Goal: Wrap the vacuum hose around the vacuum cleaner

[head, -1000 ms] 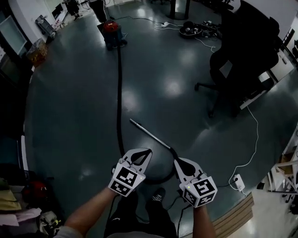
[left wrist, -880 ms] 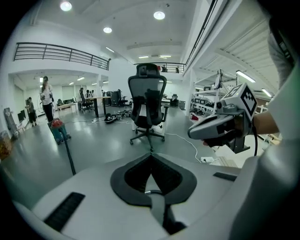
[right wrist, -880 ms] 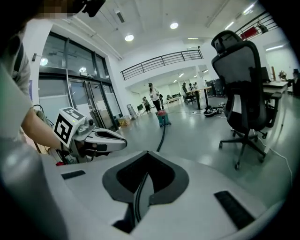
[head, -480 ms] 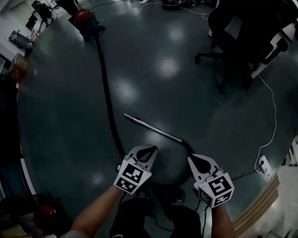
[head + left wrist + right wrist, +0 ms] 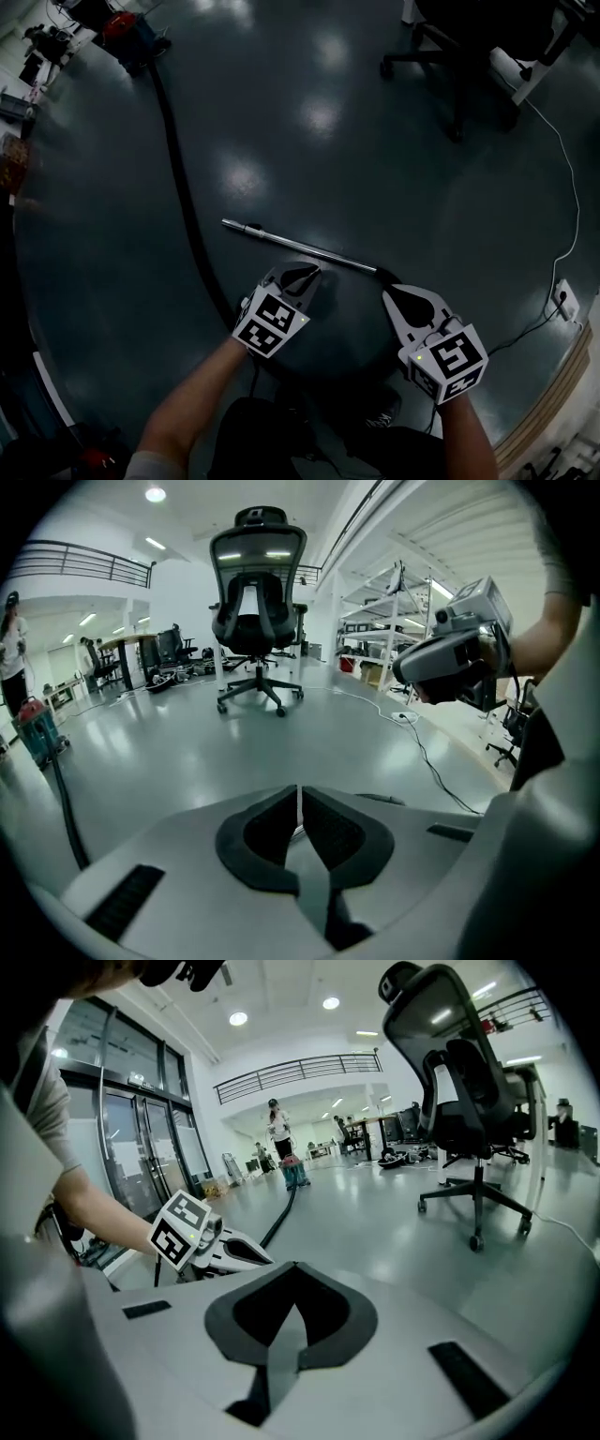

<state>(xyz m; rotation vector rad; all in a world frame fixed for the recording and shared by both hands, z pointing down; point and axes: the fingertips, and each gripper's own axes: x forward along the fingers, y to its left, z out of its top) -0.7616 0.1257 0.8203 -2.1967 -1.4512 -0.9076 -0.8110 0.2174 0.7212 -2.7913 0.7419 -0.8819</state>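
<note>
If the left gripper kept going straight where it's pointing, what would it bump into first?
Probably the black office chair. The left gripper points level across the floor toward it. The metal tube lies on the floor, so the gripper would likely pass over it, though depth is unclear.

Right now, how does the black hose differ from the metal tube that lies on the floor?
The hose is black, the metal tube silvery. The hose is long and runs in a curve away from the red vacuum cleaner; the metal tube is short and straight. Both lie flat on the dark floor.
</note>
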